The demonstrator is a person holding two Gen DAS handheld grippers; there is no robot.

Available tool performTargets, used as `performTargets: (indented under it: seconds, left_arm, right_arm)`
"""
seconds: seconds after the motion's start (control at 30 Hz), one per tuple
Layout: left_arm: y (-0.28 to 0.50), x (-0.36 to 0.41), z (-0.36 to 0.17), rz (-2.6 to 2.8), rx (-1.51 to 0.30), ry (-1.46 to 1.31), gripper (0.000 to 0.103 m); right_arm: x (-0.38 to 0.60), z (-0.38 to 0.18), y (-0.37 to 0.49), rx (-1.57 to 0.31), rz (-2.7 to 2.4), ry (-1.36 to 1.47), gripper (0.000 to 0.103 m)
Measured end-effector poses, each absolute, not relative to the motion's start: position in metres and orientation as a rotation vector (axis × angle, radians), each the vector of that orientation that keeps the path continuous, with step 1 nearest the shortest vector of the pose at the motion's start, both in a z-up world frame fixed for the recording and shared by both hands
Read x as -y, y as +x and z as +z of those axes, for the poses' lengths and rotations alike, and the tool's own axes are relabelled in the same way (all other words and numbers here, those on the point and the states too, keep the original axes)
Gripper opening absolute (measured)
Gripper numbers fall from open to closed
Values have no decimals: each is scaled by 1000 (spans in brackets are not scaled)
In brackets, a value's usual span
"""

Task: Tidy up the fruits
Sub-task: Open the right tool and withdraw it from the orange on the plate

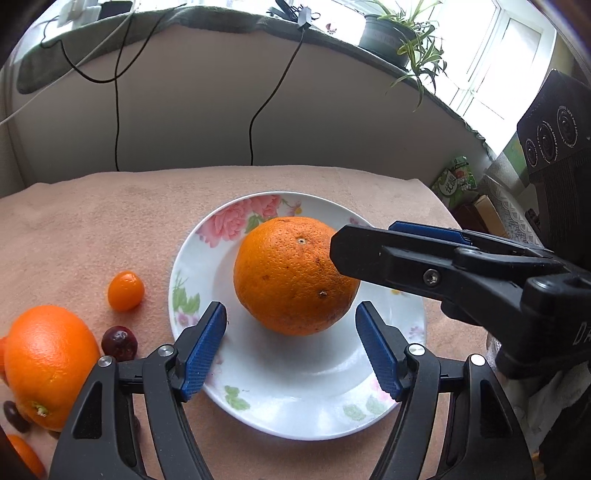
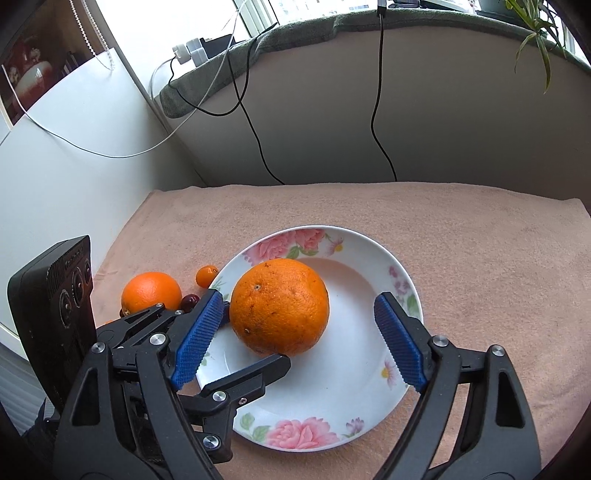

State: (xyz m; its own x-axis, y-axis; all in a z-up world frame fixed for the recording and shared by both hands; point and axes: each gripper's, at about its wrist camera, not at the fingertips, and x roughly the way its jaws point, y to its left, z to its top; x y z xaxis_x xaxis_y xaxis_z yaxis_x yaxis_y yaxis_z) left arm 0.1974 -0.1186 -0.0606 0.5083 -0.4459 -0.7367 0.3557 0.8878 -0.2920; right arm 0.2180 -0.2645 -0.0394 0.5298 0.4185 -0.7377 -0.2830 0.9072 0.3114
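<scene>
A large orange [image 1: 295, 275], round and pebble-skinned with a few dark blemishes, sits on a glossy white plate [image 1: 306, 402] printed with pink peonies and green leaves, at the centre of both views; the plate rests on a soft, napped peach cloth [image 1: 110, 221] that covers the table. The left gripper [image 1: 291, 350], black jointed plastic with ribbed blue pads, stands wide open at the lower middle of the left wrist view, its fingers over the near rim and free of the fruit; the right gripper [image 2: 295, 345] is likewise spread open in its own view, with the orange near its left pad, though contact there cannot be told. In the left wrist view the right gripper's black finger reaches in from the right edge to the orange's flank.

Off the plate, at the lower left of the left wrist view, lie a second orange [image 1: 48, 363], smooth and bright; a small oval kumquat [image 1: 125, 290]; a dark red cherry [image 1: 119, 343], shiny-skinned.

Beyond the cloth rises a plain beige wall [image 1: 184, 110] under a curved sill draped in grey-green fabric; black cables [image 1: 117, 110] hang down it; a potted spider plant [image 1: 402, 33] stands at the upper right beside a bright window.
</scene>
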Motion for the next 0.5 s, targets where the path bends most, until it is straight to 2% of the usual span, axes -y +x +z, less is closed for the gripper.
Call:
performTargets:
  seconds: [0.5]
  left_arm:
    - [165,102,-24,-456,-812,-88,73]
  right_arm:
    - [260,-1,178,-789,391,140,87]
